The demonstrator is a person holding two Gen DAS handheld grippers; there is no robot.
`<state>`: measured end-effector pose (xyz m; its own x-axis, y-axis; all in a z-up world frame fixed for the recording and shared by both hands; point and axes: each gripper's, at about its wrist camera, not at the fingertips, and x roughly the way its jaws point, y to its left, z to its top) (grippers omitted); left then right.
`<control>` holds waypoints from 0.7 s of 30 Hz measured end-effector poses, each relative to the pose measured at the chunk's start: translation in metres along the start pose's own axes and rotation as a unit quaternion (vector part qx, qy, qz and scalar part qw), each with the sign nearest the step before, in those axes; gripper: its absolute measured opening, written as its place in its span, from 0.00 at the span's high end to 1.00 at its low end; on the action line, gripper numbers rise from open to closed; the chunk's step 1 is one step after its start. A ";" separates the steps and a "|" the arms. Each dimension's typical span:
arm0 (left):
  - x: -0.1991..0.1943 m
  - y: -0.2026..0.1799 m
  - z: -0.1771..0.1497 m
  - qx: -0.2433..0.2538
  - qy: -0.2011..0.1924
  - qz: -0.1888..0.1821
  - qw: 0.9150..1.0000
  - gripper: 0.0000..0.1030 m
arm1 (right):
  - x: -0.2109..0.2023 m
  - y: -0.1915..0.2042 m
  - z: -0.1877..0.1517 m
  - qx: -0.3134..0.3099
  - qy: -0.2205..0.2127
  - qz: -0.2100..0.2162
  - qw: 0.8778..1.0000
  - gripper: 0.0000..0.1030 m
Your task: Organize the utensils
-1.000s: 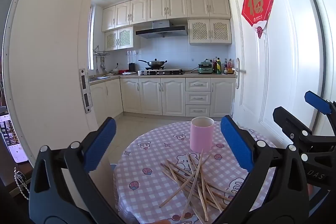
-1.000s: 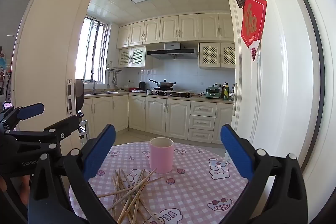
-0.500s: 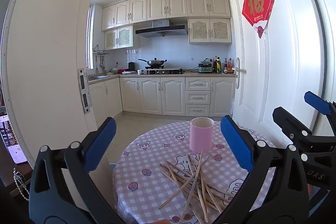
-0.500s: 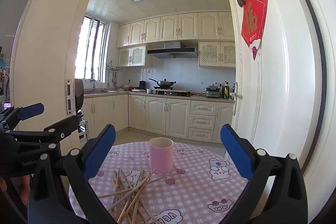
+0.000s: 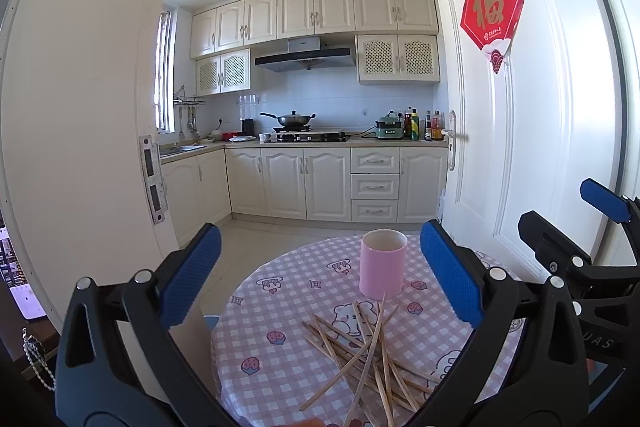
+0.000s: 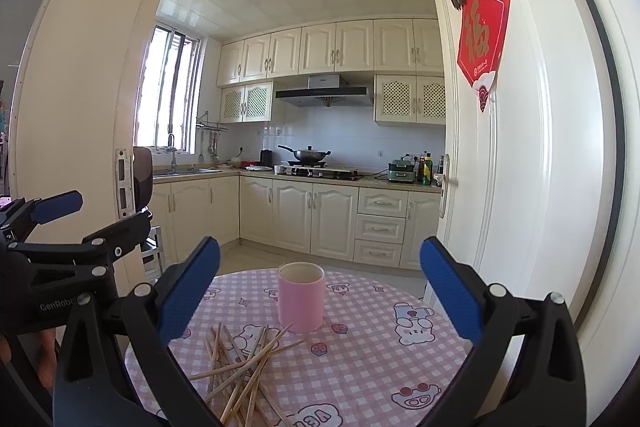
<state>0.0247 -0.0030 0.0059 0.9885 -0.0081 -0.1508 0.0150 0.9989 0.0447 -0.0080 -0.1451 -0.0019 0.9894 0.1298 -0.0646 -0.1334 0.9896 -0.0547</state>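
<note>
A pile of wooden chopsticks (image 5: 362, 355) lies crossed on a round table with a pink checked cloth (image 5: 280, 307). It also shows in the right wrist view (image 6: 240, 367). A pink cup (image 5: 383, 263) stands upright just behind the pile; it also shows in the right wrist view (image 6: 301, 297). My left gripper (image 5: 320, 275) is open and empty, held above the table's near edge. My right gripper (image 6: 320, 291) is open and empty, to the right of the left one. Each gripper shows at the other view's side.
An open white door (image 5: 520, 147) with a red paper sign stands close on the right. A door frame (image 5: 80, 147) is on the left. Kitchen cabinets and a stove (image 5: 308, 137) lie beyond the table across a tiled floor.
</note>
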 end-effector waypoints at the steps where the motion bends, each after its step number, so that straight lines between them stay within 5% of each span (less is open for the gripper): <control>1: 0.001 0.000 0.001 -0.001 0.000 0.000 1.000 0.06 | 0.001 0.000 0.001 -0.001 0.000 0.001 1.000 0.06; 21: 0.014 0.012 0.005 -0.005 0.000 0.011 1.000 0.06 | 0.024 0.006 0.006 0.000 0.004 0.013 1.000 0.06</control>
<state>0.0398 0.0085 0.0090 0.9885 0.0134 -0.1506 -0.0078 0.9993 0.0374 0.0149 -0.1358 0.0024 0.9851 0.1552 -0.0739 -0.1593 0.9858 -0.0532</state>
